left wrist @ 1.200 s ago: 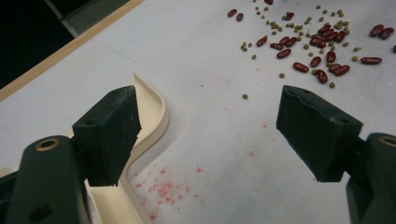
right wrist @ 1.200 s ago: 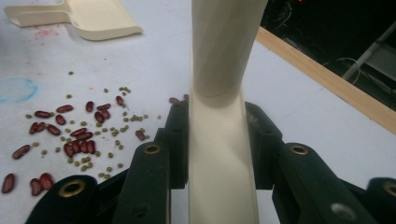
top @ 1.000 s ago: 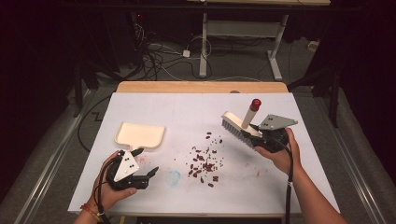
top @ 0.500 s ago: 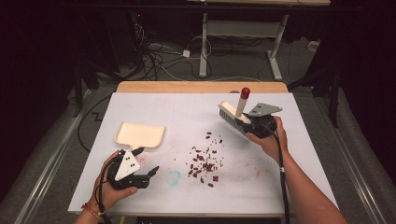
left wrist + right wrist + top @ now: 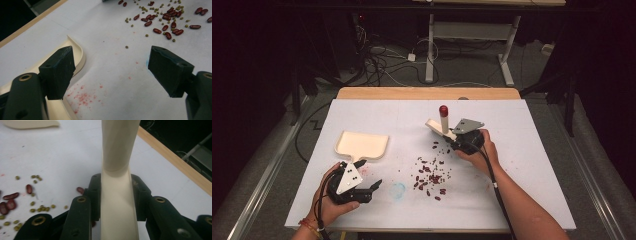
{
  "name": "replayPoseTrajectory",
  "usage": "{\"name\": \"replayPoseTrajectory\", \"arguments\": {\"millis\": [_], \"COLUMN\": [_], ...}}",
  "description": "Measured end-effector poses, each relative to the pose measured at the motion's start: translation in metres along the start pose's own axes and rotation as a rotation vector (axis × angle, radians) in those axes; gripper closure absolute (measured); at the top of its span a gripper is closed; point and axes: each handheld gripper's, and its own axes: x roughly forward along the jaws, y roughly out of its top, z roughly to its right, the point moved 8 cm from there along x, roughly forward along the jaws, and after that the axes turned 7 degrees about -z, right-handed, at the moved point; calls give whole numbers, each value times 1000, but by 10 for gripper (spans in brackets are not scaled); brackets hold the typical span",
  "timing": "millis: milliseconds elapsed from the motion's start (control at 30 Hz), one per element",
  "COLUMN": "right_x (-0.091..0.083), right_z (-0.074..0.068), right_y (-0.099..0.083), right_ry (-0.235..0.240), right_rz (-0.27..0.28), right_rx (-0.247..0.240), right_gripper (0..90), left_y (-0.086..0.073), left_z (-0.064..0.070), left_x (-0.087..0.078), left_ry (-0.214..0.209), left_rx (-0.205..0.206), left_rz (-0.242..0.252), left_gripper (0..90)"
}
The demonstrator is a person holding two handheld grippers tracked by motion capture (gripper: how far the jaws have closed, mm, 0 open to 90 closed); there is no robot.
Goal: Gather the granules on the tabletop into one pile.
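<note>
A cream hand brush (image 5: 443, 124) with a red-tipped handle stands tilted at the table's middle right; my right gripper (image 5: 458, 138) is shut on its handle (image 5: 117, 195). Red beans and small green beans (image 5: 430, 174) lie scattered just in front of the brush (image 5: 22, 200). A cream dustpan (image 5: 361, 145) lies at the left, its handle toward the person. My left gripper (image 5: 373, 188) rests open near the front left, by the dustpan's handle. In the left gripper view its jaws stand wide apart (image 5: 110, 72), the dustpan's rim (image 5: 77, 53) is behind the left jaw and beans (image 5: 165, 23) lie beyond.
A white sheet (image 5: 537, 170) covers the table, with a wooden edge (image 5: 427, 93) at the back. Faint red and blue stains (image 5: 398, 190) mark the sheet near the left gripper. Cables and desk legs (image 5: 432, 50) sit on the floor behind.
My right gripper has carried the brush leftward and toward the person, from the back right down to the bean pile's far edge. The left gripper has stayed put.
</note>
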Motion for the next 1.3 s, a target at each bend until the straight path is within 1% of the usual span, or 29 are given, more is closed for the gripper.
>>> {"name": "replayPoseTrajectory", "arguments": {"millis": [33, 67, 200, 267, 300, 400, 500, 567, 600, 667, 700, 733, 800, 867, 933, 1000, 1067, 1100, 1133, 1233, 1300], "right_x": [1, 1, -5, -10, -12, -20, -29, -34, -37, -44, -44, -50, -55, -58, -60, -62, -65, -66, -68, -72, -71], "right_z": [-5, -9, -23, -31, -35, -47, -58, -66, -70, -77, -77, -82, -86, -89, -92, -93, -91, -88, -85, -69, -60], "right_y": [0, 0, -3, -6, -8, -13, -14, -16, -16, -16, -16, -16, -16, -16, -16, -16, -14, -12, -9, 1, 7], "right_ry": [-3, -1, 42, 74, 85, 101, 151, 152, 160, 182, 182, 197, 221, 228, 228, 225, 205, 202, 197, 161, 143], "right_rz": [-4, -7, 18, 37, 39, 43, 47, 33, 34, 38, 38, 41, 39, 38, 36, 35, 41, 48, 57, 96, 115], "right_rx": [-22, -32, -40, -45, -56, -87, -102, -145, -152, -169, -169, -179, -180, -186, -194, -202, -206, -204, -201, -166, -148], "right_gripper": [672, 671, 670, 670, 669, 669, 669, 669, 669, 670, 670, 670, 671, 671, 672, 673, 674, 674, 674, 674, 674], "left_y": [0, -1, 0, 0, 0, 0, 2, 1, 1, 1, 1, 1, 1, 1, 1, 1, 2, 1, 1, 1, 1], "left_z": [0, -1, -1, -2, -2, -1, -1, -1, -1, -1, -1, 0, 0, 0, -1, -3, -5, -6, -7, -7, -8], "left_x": [0, 0, 0, -1, -1, -1, -3, -3, -3, -2, -2, -3, -3, -3, -4, -5, -7, -8, -8, -7, -7], "left_ry": [-1, 0, -1, -1, -2, -1, -1, -4, -4, -6, -6, -9, -10, -9, -2, -1, 5, 6, 5, 5, 13], "left_rx": [-2, -1, -13, -9, -9, -8, -6, -9, -9, -11, -11, -6, -7, -6, -3, -11, -21, -22, -24, -29, -22], "left_rz": [0, -4, 6, 4, 4, 3, 11, 13, 13, 7, 7, 5, 10, 10, 3, 7, 16, 16, 16, 17, 10], "left_gripper": [208, 208, 208, 208, 208, 208, 208, 208, 208, 208, 208, 208, 208, 208, 208, 208, 208, 208, 208, 208, 208]}}
